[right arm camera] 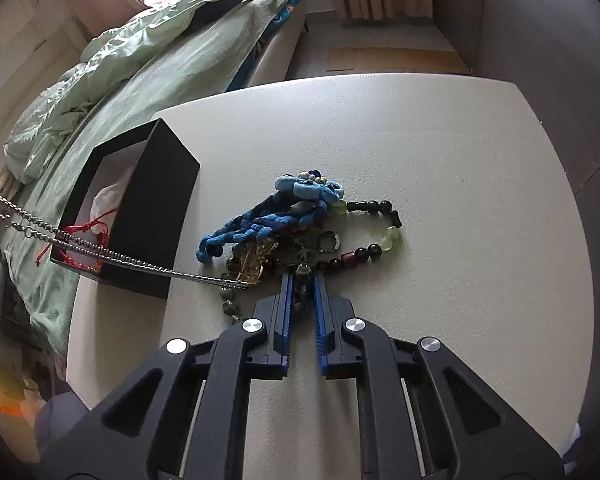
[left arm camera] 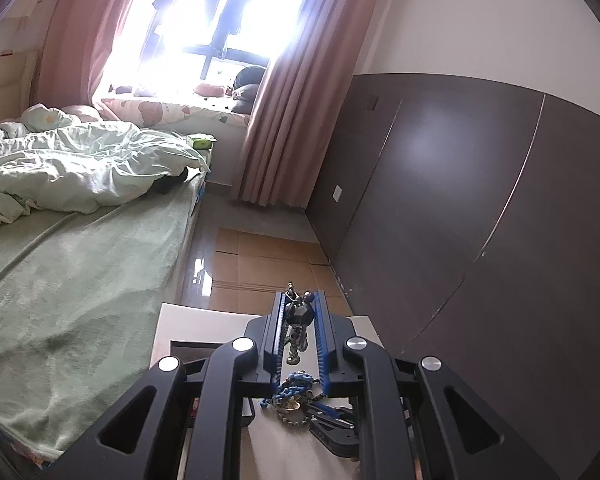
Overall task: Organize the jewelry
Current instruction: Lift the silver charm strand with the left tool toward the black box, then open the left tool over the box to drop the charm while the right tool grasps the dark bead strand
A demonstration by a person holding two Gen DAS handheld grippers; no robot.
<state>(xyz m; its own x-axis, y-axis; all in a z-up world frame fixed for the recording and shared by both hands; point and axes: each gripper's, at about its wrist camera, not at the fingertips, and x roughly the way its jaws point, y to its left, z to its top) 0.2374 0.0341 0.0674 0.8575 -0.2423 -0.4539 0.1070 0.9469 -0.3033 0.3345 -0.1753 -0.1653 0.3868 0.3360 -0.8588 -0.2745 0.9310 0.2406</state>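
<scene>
My left gripper [left arm camera: 299, 300] is shut on a silver chain with a dark pendant [left arm camera: 298, 314] and holds it high above the white table [left arm camera: 204, 320]. The chain [right arm camera: 100, 250] runs taut from the left edge down to the jewelry pile in the right wrist view. The pile holds a blue braided cord piece [right arm camera: 276, 216], a bead bracelet [right arm camera: 376, 226] of dark and pale green beads, a ring [right arm camera: 329, 240] and gold bits. My right gripper [right arm camera: 302, 278] is down at the pile's near edge, shut on a dark beaded strand [right arm camera: 302, 292]. A black box [right arm camera: 140, 216] stands left of the pile with a red string bracelet [right arm camera: 88, 232] at its opening.
A bed with green bedding [left arm camera: 60, 240] lies left of the table. A dark wardrobe wall [left arm camera: 460, 200] is on the right. Cardboard [left arm camera: 260, 256] covers the floor beyond the table. The pile [left arm camera: 294, 390] and my right gripper [left arm camera: 332, 424] show below in the left wrist view.
</scene>
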